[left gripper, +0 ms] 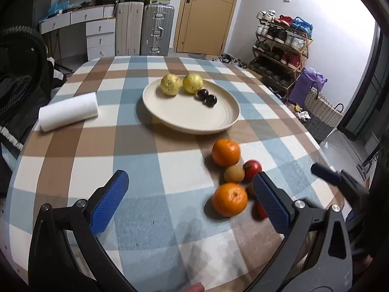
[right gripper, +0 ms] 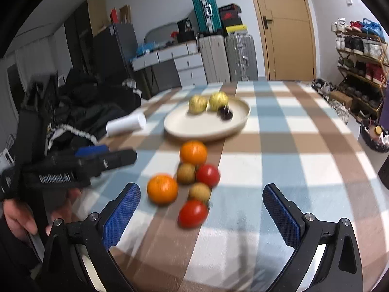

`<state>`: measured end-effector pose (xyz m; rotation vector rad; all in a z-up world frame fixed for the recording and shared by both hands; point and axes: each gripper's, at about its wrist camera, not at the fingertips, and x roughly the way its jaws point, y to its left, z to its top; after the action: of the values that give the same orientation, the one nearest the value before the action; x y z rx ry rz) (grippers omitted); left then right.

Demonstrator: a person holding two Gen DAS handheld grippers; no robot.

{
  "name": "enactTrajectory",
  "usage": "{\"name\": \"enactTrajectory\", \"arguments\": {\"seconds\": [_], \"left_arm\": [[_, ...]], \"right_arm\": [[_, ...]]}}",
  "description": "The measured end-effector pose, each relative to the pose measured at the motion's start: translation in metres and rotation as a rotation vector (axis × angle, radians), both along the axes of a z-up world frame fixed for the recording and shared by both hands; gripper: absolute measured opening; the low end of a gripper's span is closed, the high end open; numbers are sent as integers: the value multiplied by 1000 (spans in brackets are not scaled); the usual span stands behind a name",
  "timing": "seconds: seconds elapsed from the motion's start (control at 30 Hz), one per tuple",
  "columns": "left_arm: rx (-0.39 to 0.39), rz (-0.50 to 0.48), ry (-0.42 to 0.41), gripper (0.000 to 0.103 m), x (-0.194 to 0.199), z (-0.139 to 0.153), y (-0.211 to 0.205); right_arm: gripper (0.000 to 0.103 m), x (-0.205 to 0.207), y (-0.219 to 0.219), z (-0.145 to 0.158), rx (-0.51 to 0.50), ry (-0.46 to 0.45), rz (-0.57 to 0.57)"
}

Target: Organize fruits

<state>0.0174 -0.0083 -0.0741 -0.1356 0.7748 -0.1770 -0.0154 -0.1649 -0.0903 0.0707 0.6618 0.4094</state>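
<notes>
A cream plate [left gripper: 189, 119] [right gripper: 194, 129] on the checked tablecloth holds two yellow-green fruits [left gripper: 171, 84] [right gripper: 197, 104] and two dark plums [left gripper: 206, 98] [right gripper: 225, 113]. In front of it lies a loose cluster: two oranges [left gripper: 229, 199] [right gripper: 162, 189], two brown kiwis [left gripper: 234, 174] [right gripper: 199, 191] and two red tomatoes [left gripper: 252, 169] [right gripper: 192, 213]. My left gripper [left gripper: 192, 199] is open, its right finger beside the near orange. My right gripper [right gripper: 201, 209] is open just short of the near tomato. Nothing sits between either pair of fingers.
A white paper towel roll [left gripper: 68, 111] [right gripper: 126, 124] lies left of the plate. Dark clothing [right gripper: 80, 112] is piled off the table's left edge. Suitcases [left gripper: 156, 29], a door, a shoe rack [left gripper: 282, 46] and a woven basket [left gripper: 321, 112] stand behind. A hand [right gripper: 19, 216] holds the left gripper.
</notes>
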Motion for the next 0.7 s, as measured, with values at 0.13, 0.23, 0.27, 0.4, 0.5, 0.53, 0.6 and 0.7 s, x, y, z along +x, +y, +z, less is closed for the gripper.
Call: {"name": "enactTrajectory", "arguments": {"seconds": [0.13,0.23,0.27,0.4,0.5,0.53,0.6,0.7], "left_arm": [[4,6,23,102,-2,-12,6],[-3,18,37,102,-2,-18,10],[-8,21,41,102,-2,-19,11],[-20,25,60,102,0,-24,14],[-20,18,62,102,0,-24,13],[-18,15,62,102,1,-24,12],[-15,12,62,102,2,-25,12],[-23,17,69,102,4,-26,13]], "right_arm": [[102,1,2,-16,23,44,15],[93,6,1,-21,55,69,30],[89,7,1,-21,53,72,34],[79,13,4,-26,55,100,47],[77,14,7,-27,55,103,55],[76,14,7,-28,61,106,59],[75,14,8,-29,65,109,64],[67,15,10,-29,56,120,74]]}}
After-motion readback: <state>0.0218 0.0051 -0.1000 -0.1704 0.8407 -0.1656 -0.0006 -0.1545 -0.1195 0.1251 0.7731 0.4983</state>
